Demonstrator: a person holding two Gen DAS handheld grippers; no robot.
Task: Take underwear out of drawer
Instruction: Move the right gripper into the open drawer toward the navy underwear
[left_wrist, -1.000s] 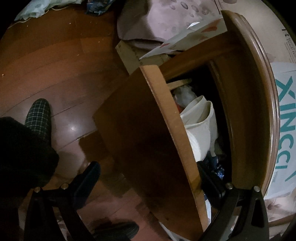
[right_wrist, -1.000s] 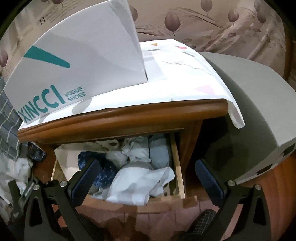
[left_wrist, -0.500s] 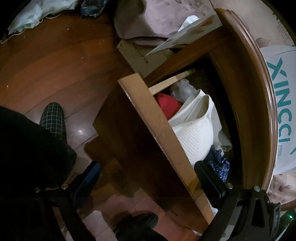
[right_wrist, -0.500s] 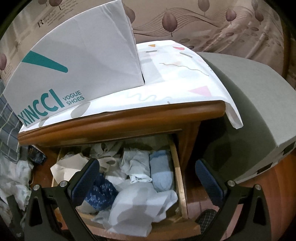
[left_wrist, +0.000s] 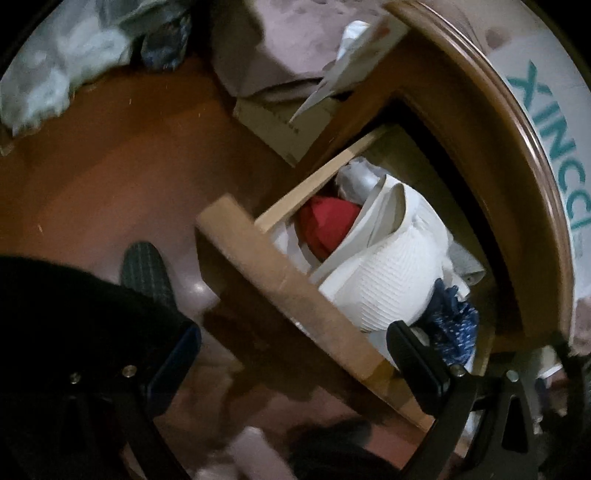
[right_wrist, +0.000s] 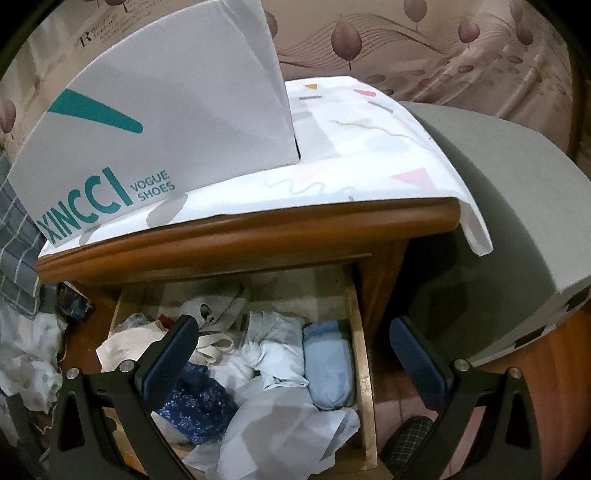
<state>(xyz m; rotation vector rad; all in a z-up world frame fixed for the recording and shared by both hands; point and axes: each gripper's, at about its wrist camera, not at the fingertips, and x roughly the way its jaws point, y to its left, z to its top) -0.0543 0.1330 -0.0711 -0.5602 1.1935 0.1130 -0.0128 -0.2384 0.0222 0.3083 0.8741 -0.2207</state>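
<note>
Farther out now, drawer (right_wrist: 364, 373) below XINCCI VOGUE SHOES box (right_wrist: 155, 125)

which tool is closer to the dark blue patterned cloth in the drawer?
Left, probably. The left tool straddles the drawer front, one finger beside the dark blue cloth. The right tool hovers open above the drawer, one finger over the cloth.

Left wrist view looks steeply down from close above the front panel of the open drawer (left_wrist: 295, 291), tilted, taking in wooden floor (left_wrist: 110, 166) to one side. Right wrist view faces the nightstand (right_wrist: 243, 240) head-on from slightly above and a little further back, with the shoe box (right_wrist: 166, 122) on top. Both views share the drawer's clothing, including the dark blue patterned garment (left_wrist: 452, 325) (right_wrist: 195, 410)
</note>
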